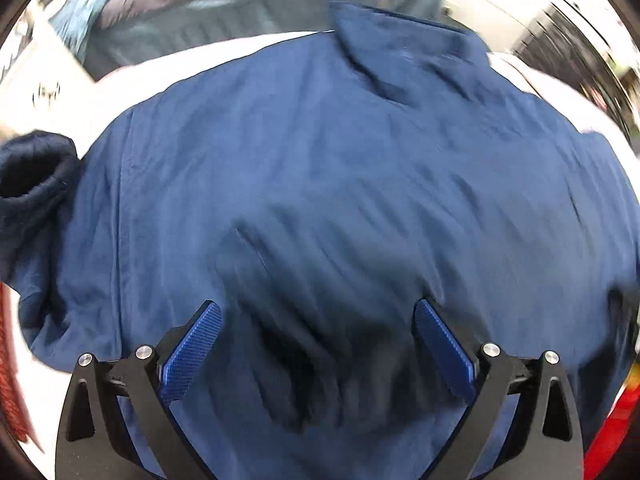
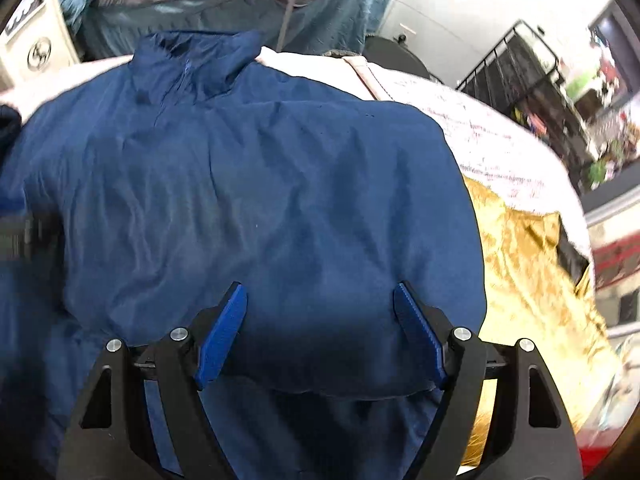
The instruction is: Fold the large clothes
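**Plainly, the jacket lies straight under both sets of fingers, collar at the far end**

Both views look steeply down on one blue jacket [image 1: 340,184] spread over a white bed [image 1: 120,76]. Its long axis runs from the collar [image 2: 192,60] at the far edge of the bed back toward the near edge, where the hem passes out of sight below the grippers. A dark cuffed sleeve [image 1: 34,168] sticks out toward the bed's left edge.

The left gripper [image 1: 318,312] hangs over the lower middle of the jacket, its fingers [image 1: 192,352] spread wide with only cloth seen beneath and nothing pinched. The right gripper [image 2: 320,296] has its fingers [image 2: 222,332] spread too, straddling a rounded folded edge [image 2: 340,388] of the jacket near the right side, just beside a gold cloth [image 2: 528,264]; the pads do not look pressed on the fabric.

My judgement: the right side seems already turned in, so the right gripper is nearer a fold to grasp, while the sleeve on the left lies well apart from the left gripper, off toward the left edge.
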Demonstrator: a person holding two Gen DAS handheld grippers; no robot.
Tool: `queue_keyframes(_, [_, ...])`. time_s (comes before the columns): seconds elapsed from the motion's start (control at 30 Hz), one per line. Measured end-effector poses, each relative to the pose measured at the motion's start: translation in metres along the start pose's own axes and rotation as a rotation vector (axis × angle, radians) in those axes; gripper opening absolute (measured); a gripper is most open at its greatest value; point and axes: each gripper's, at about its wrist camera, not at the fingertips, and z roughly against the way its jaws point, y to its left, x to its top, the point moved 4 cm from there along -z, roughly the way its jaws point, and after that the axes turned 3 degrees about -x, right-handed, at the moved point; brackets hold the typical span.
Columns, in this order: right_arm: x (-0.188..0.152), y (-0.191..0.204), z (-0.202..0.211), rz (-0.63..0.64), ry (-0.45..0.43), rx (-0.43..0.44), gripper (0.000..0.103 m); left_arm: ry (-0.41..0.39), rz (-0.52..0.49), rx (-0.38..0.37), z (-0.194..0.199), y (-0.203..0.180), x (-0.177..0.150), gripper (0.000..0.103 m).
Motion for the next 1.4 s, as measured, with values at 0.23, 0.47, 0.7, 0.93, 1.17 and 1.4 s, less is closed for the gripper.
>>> queue_keyframes(0.23, [0.001,0.004,0.002,0.019,-0.014,-0.015,0.076,-0.03,-0.111,0.02,0.001,-0.011,0.036,0.029])
queue_keyframes(0.47, [0.018,0.008,-0.001,0.03,-0.019,-0.016,0.081,-0.097,-0.131,0.221,0.019,-0.005,0.065,0.06])
queue_keyframes(0.7, [0.013,0.016,-0.022,0.08,0.041,-0.052,0.082,-0.102,-0.078,0.126,0.027,-0.002,0.029,0.092])
queue_keyframes(0.93, [0.011,0.022,-0.055,0.152,0.119,-0.107,0.09,0.031,-0.165,0.091,-0.015,-0.032,0.004,0.097])
queue_keyframes(1.17, [0.011,0.024,-0.082,0.161,0.162,-0.133,0.097,0.12,-0.09,0.034,-0.051,-0.017,0.018,0.099])
queue_keyframes(1.4, [0.01,0.029,-0.087,0.139,0.128,-0.176,0.097,0.107,-0.09,0.026,-0.062,-0.018,0.032,0.099])
